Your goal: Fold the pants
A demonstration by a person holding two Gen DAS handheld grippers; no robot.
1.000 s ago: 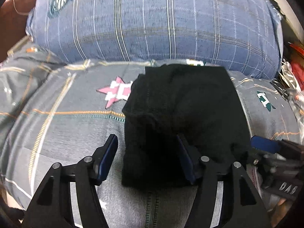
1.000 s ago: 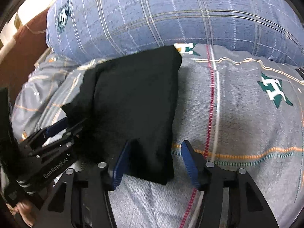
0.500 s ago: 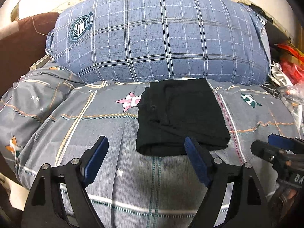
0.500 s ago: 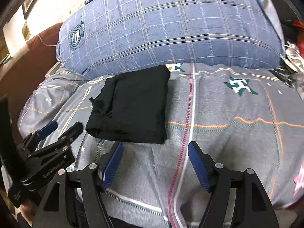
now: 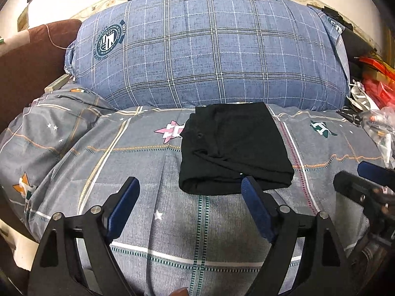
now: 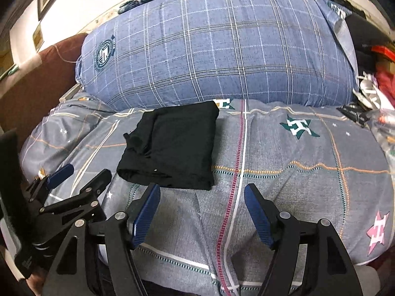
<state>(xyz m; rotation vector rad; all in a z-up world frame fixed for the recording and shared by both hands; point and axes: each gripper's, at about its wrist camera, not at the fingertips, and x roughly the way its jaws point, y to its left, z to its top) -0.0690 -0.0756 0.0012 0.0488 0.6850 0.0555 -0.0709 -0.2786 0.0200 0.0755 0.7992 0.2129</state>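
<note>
The black pants lie folded into a compact rectangle on the grey patterned bedspread; they also show in the right wrist view. My left gripper is open and empty, held back just short of the pants' near edge. My right gripper is open and empty, near the pants' near right corner. The left gripper shows at the left of the right wrist view, and the right gripper at the right edge of the left wrist view.
A large blue plaid pillow stands behind the pants. A brown cushion is at the left. Red items and plastic bags clutter the right side. The bedspread stretches right of the pants.
Both grippers have let go of the pants and pulled back towards me. The pants stay folded on the bed.
</note>
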